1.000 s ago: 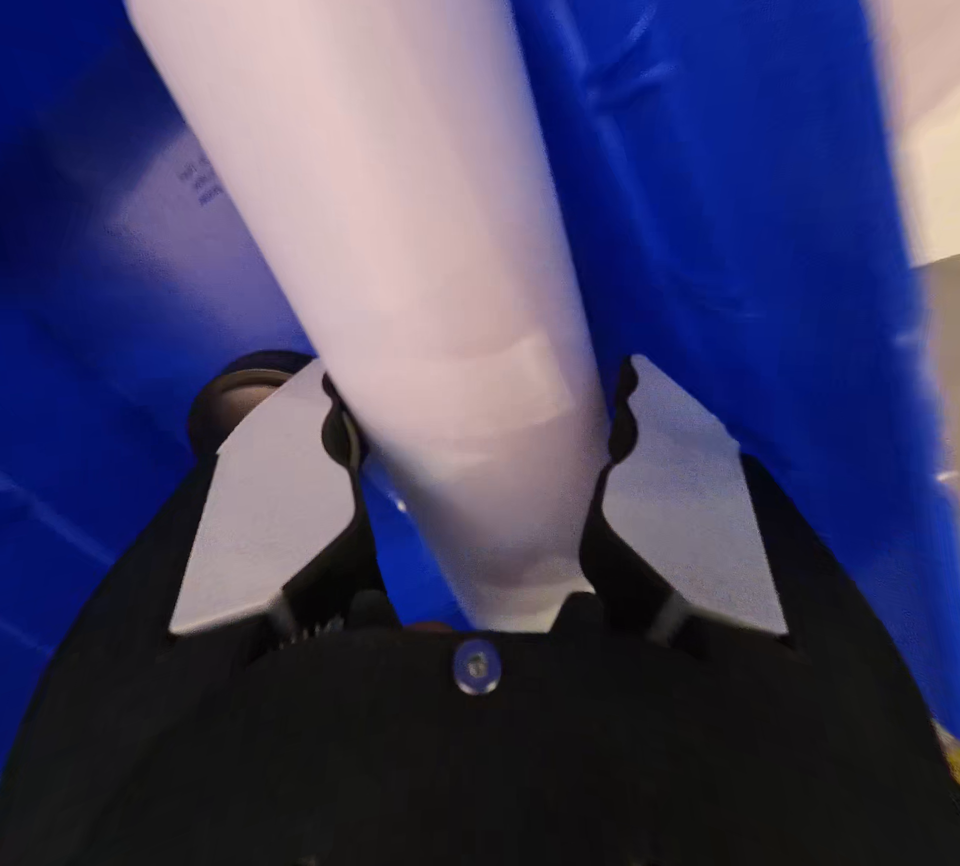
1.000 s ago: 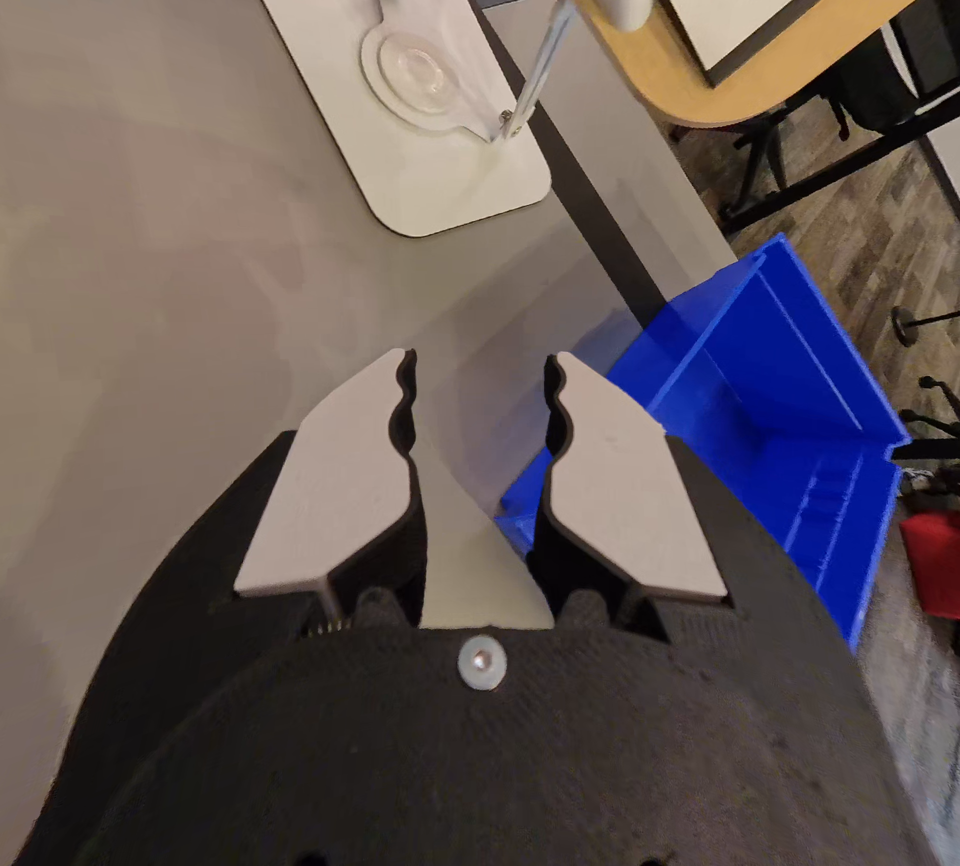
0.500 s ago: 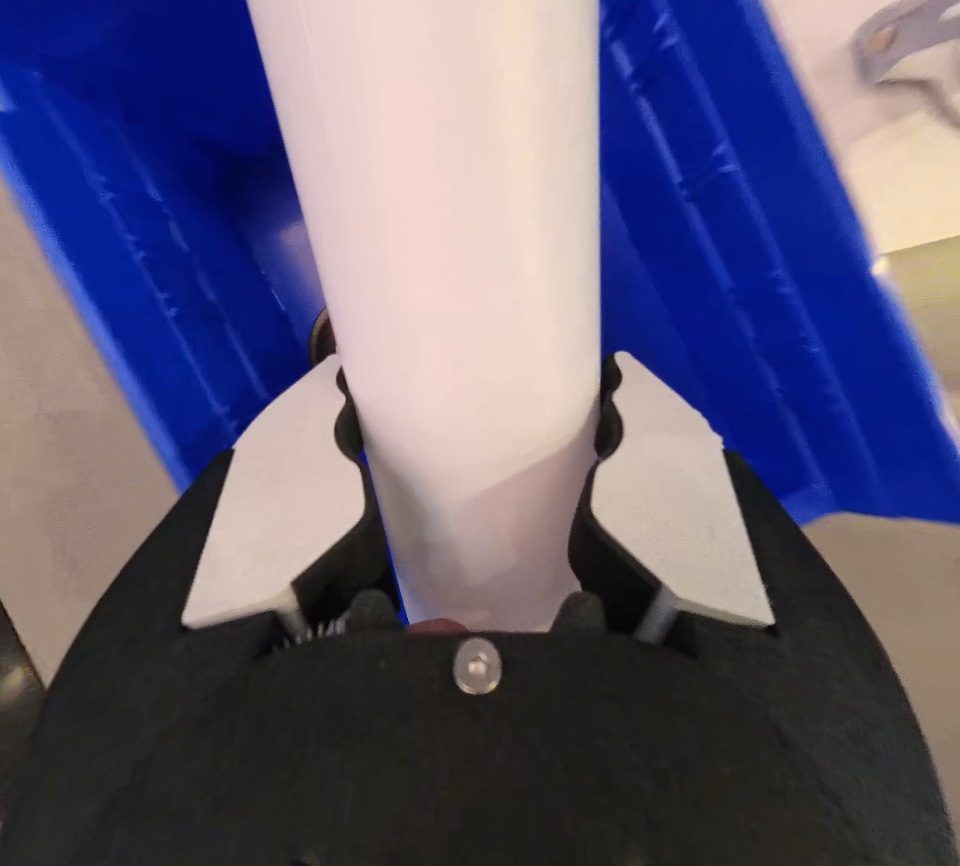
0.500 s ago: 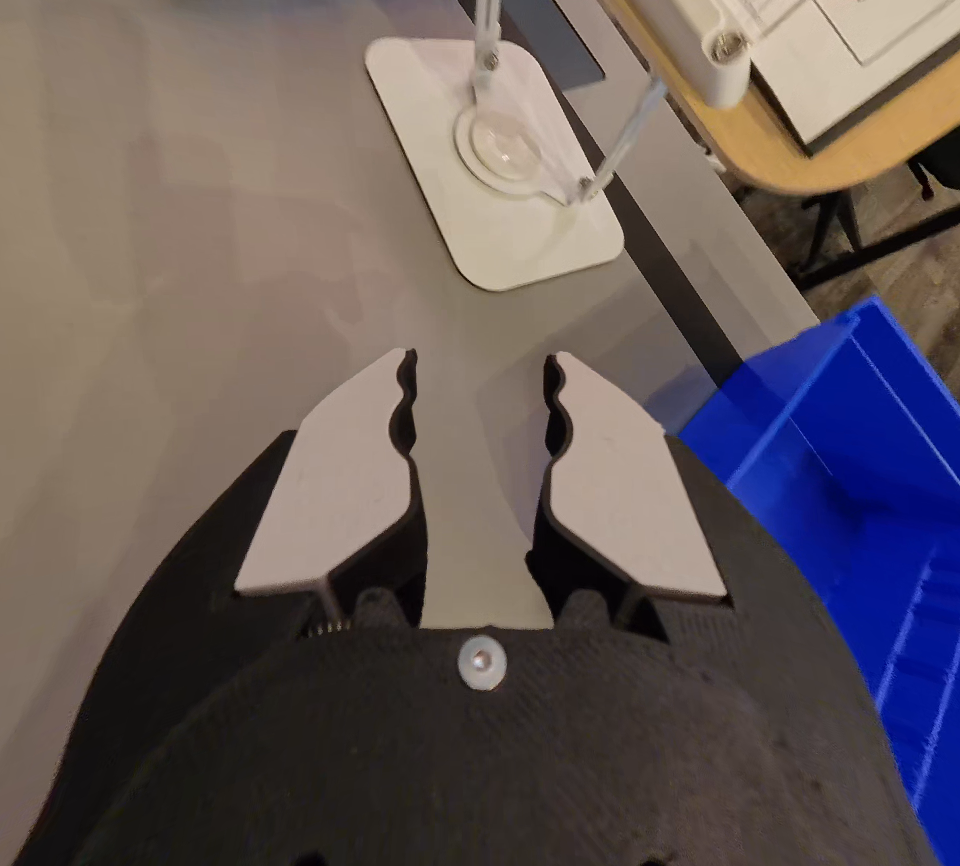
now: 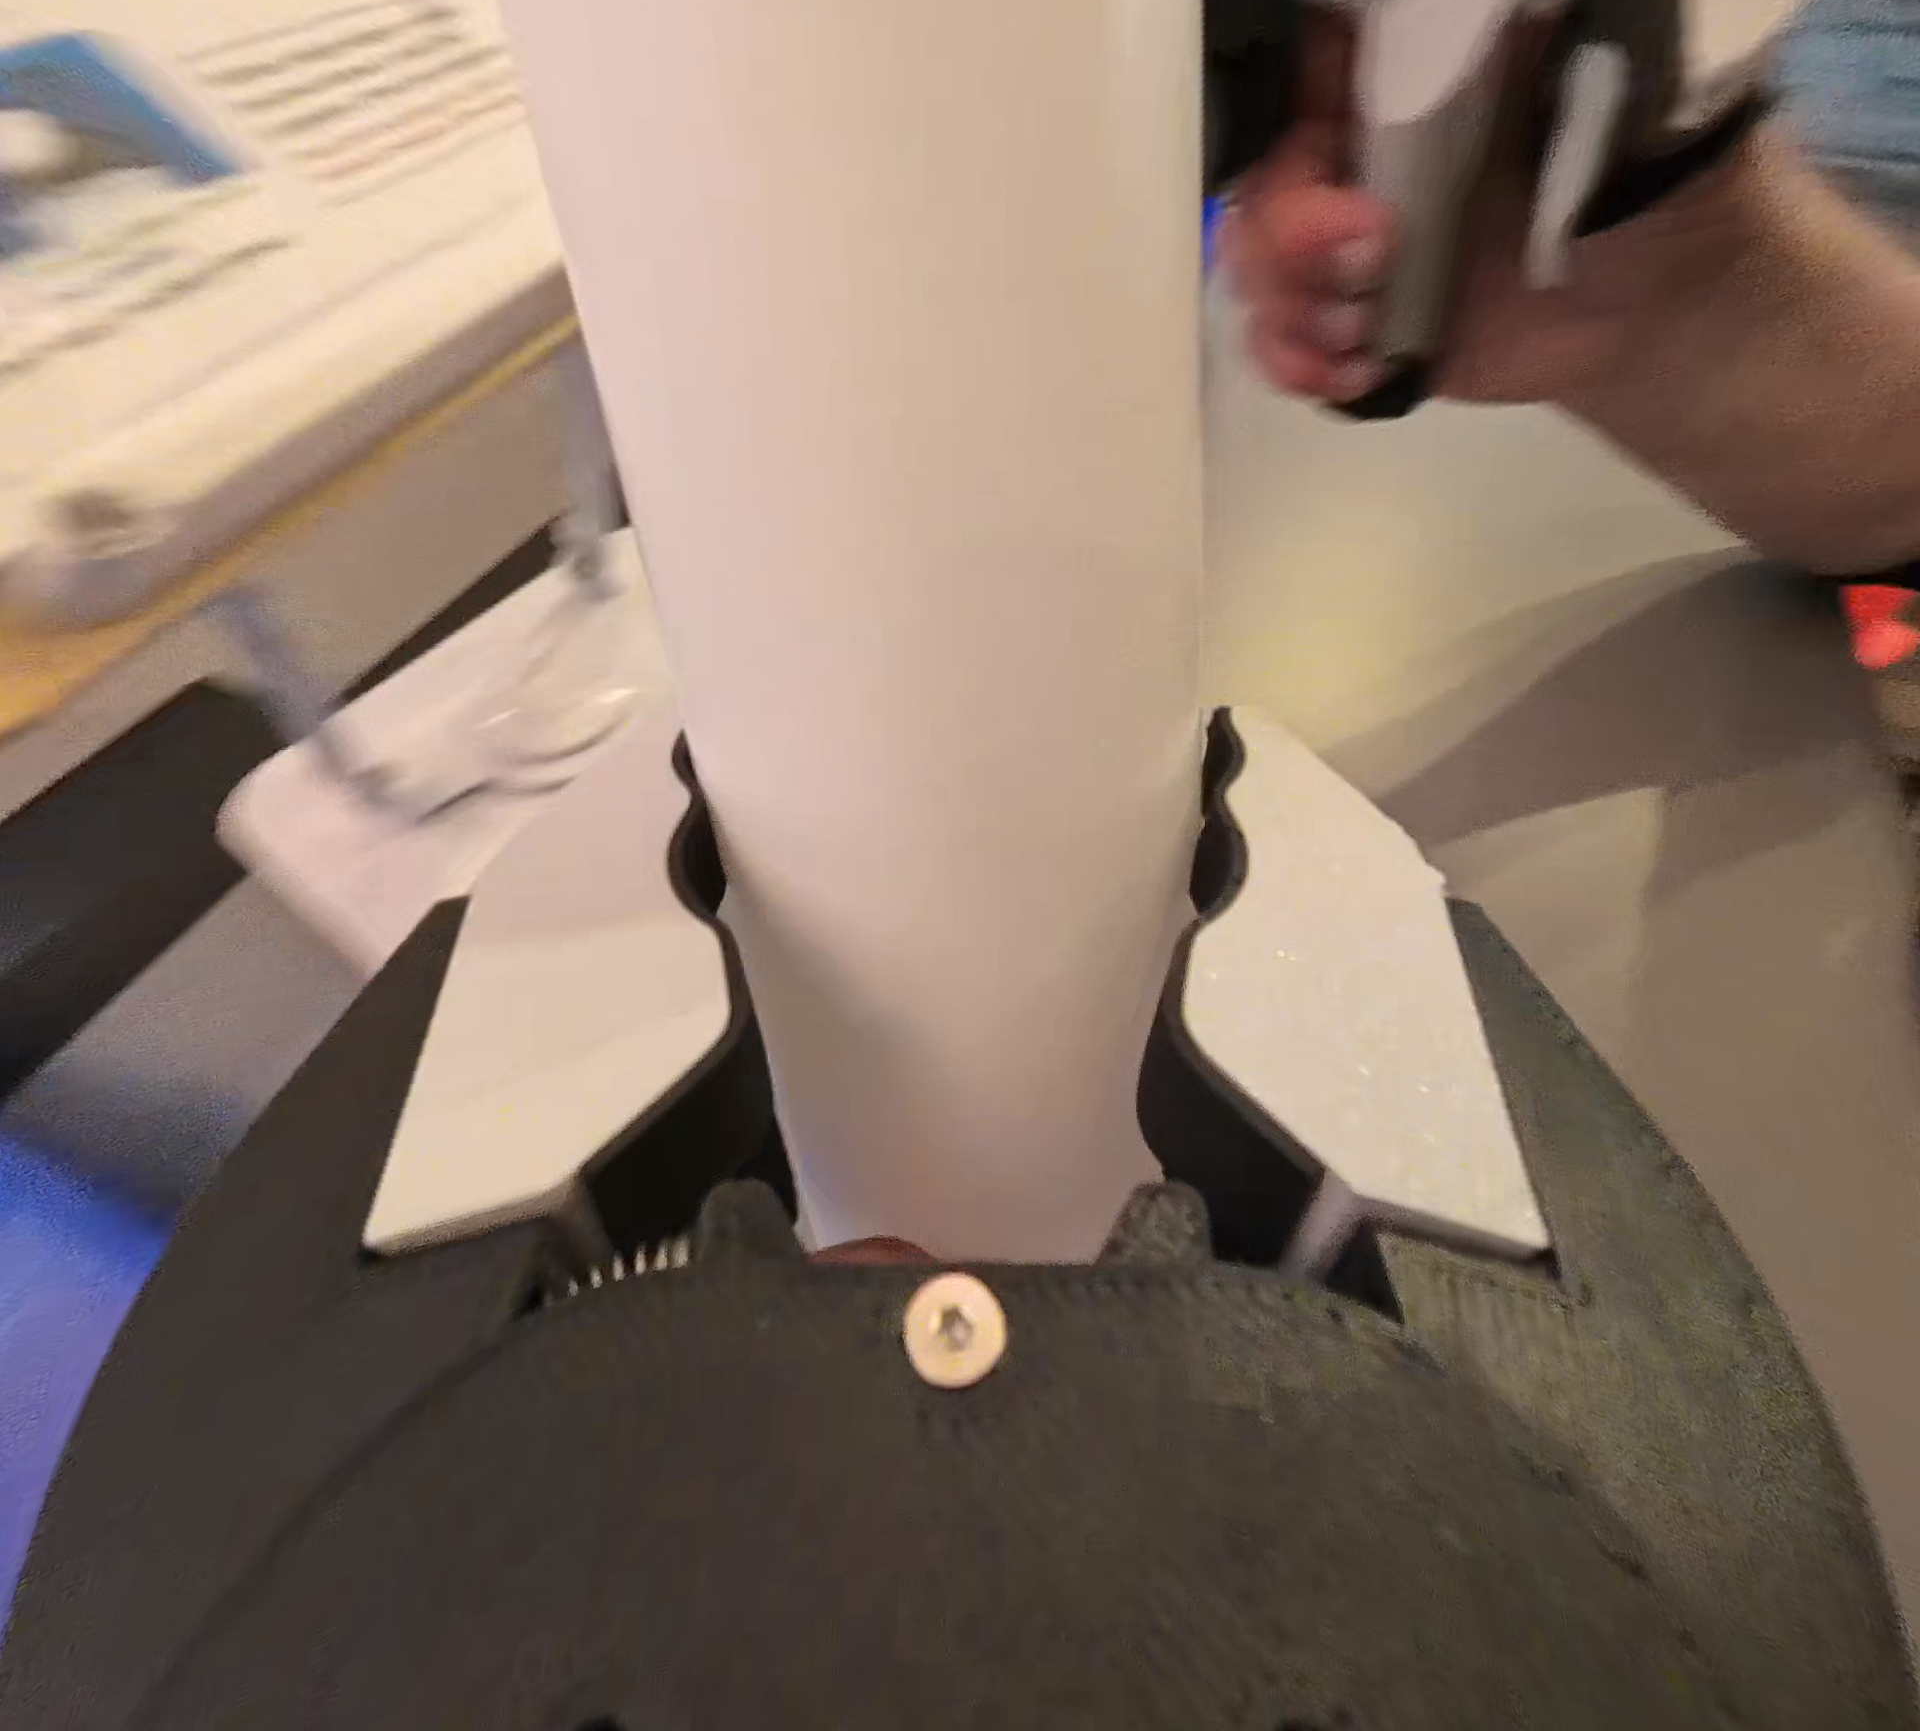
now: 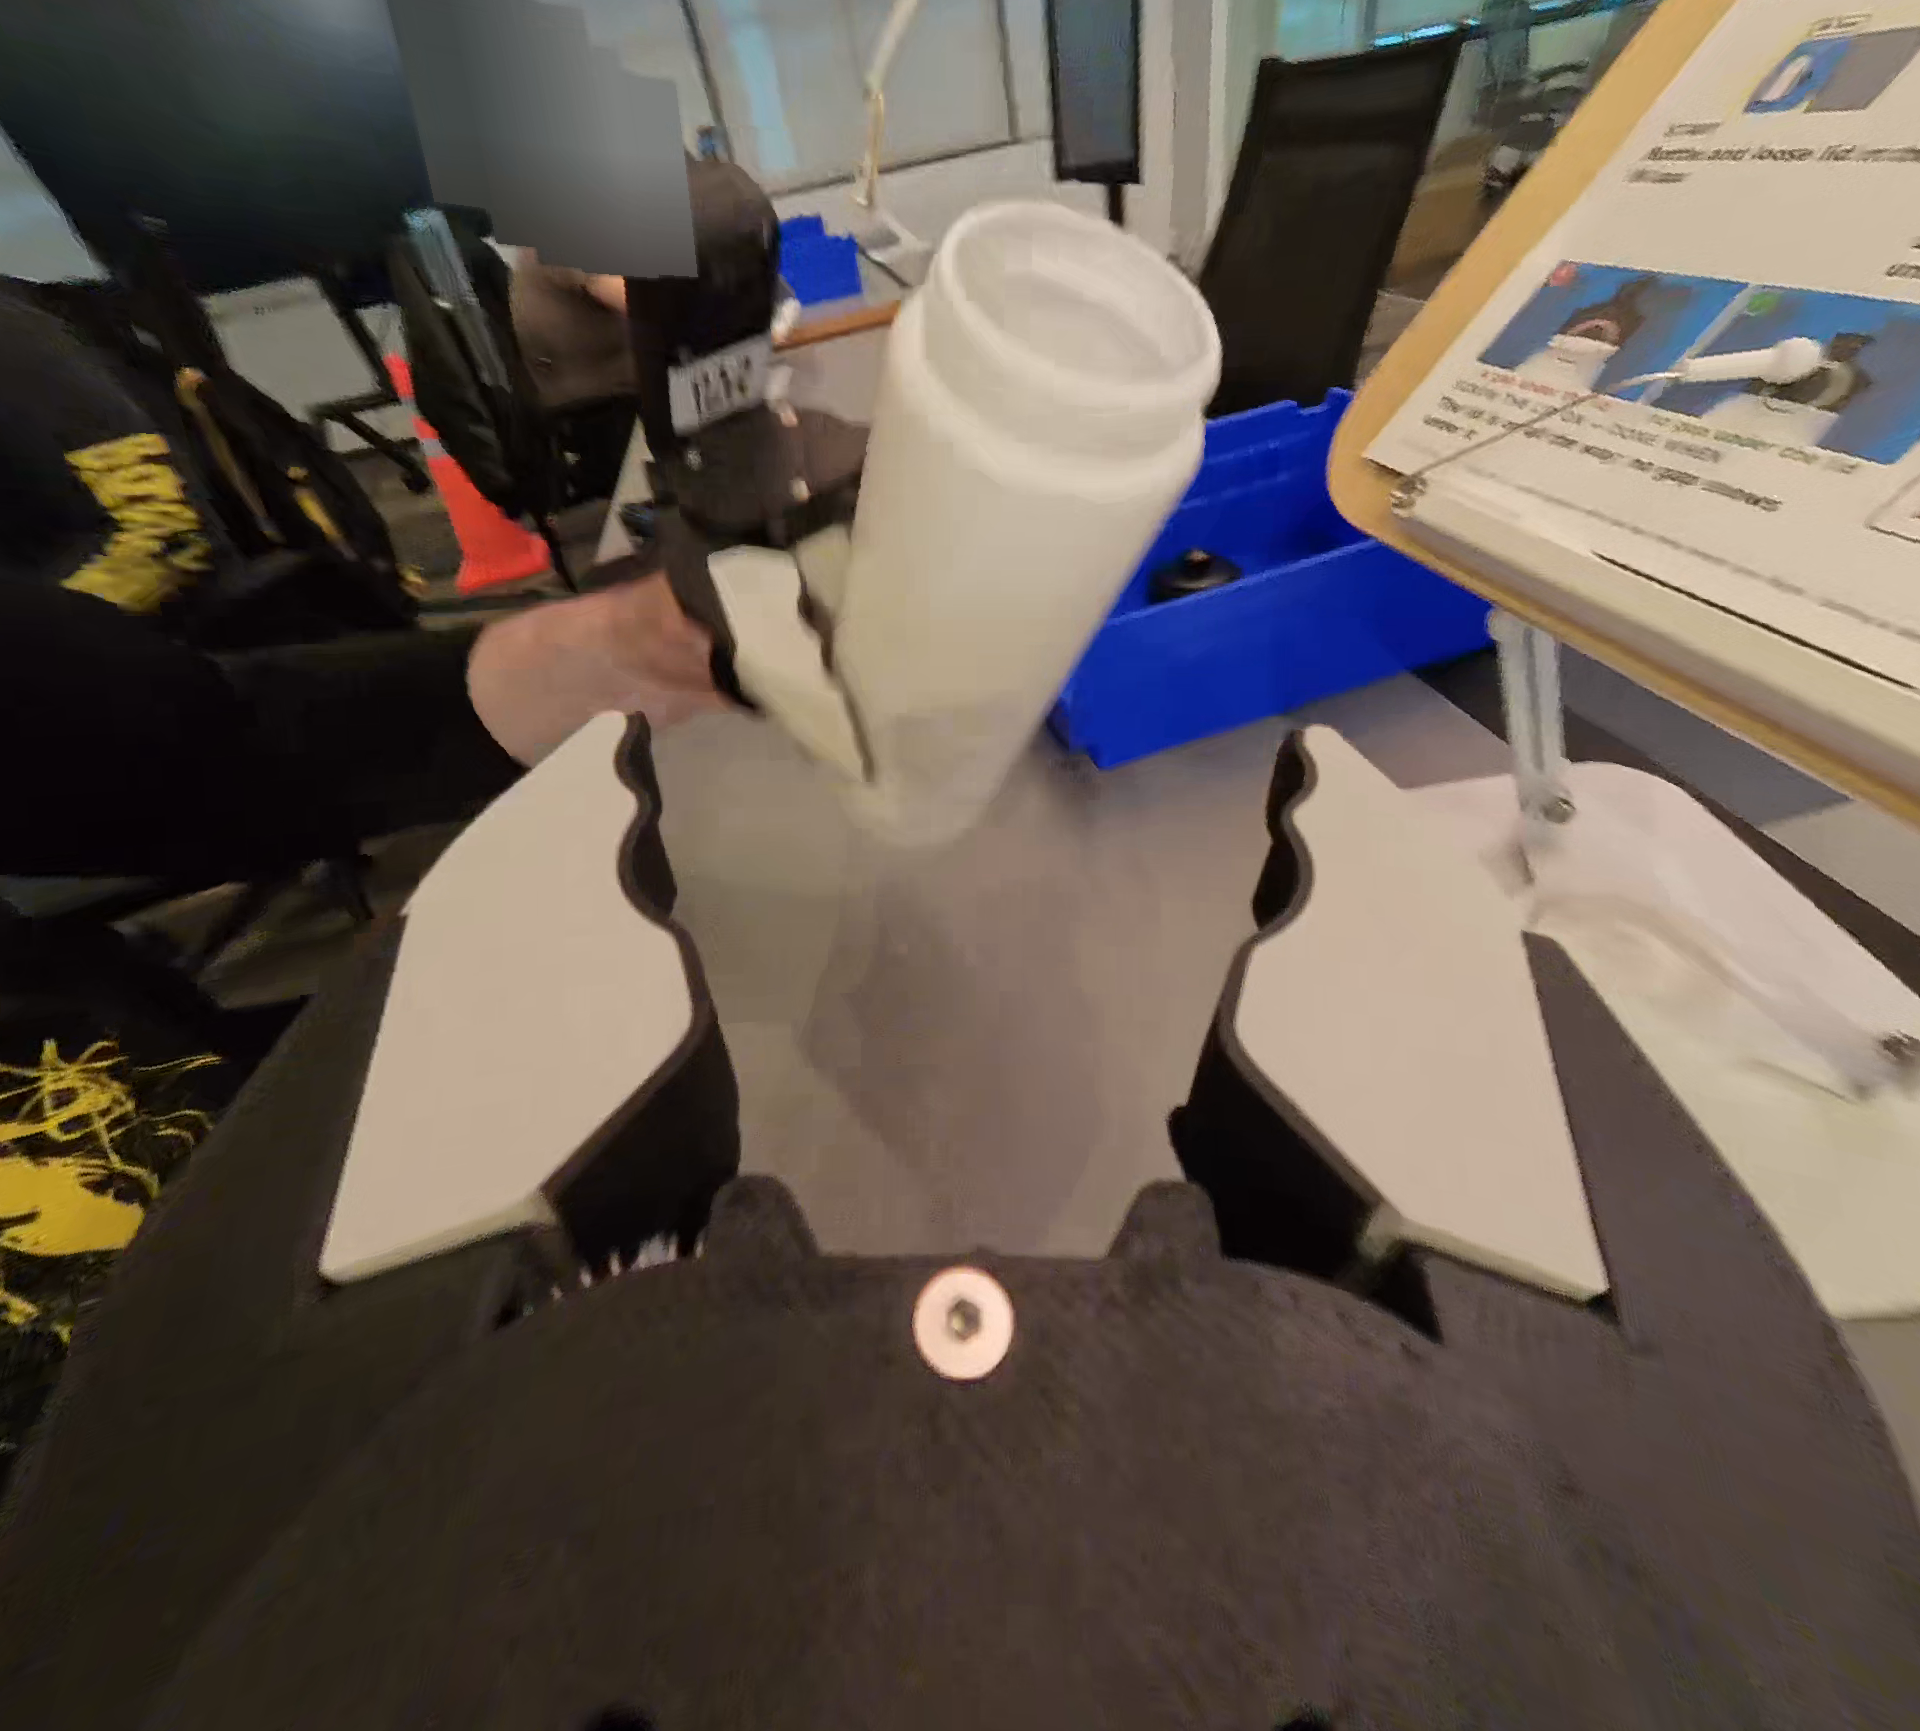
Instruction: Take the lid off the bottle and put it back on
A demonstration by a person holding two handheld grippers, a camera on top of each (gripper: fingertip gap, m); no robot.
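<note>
A white bottle (image 5: 883,331) without a lid is gripped near its base by my left gripper (image 5: 951,777), which is shut on it. In the right wrist view the bottle (image 6: 997,518) tilts to the right above the grey table (image 6: 966,1006), open mouth up, with the left gripper (image 6: 821,673) on its lower part. A black lid (image 6: 1193,578) lies inside the blue bin (image 6: 1278,642) behind the bottle. My right gripper (image 6: 961,746) is open and empty, facing the bottle from a short way off. It also shows in the left wrist view (image 5: 1486,154), held by a hand.
A tilted board with printed sheets (image 6: 1662,331) stands on a white base plate (image 6: 1714,902) at the table's right. The base plate also shows in the left wrist view (image 5: 436,808). Behind are a person in dark clothing, chairs, monitors and an orange cone.
My left gripper has lifted the bottle out of the blue bin and swung it over the table. My right gripper has opened wider and tilted up from the table to face the bottle.
</note>
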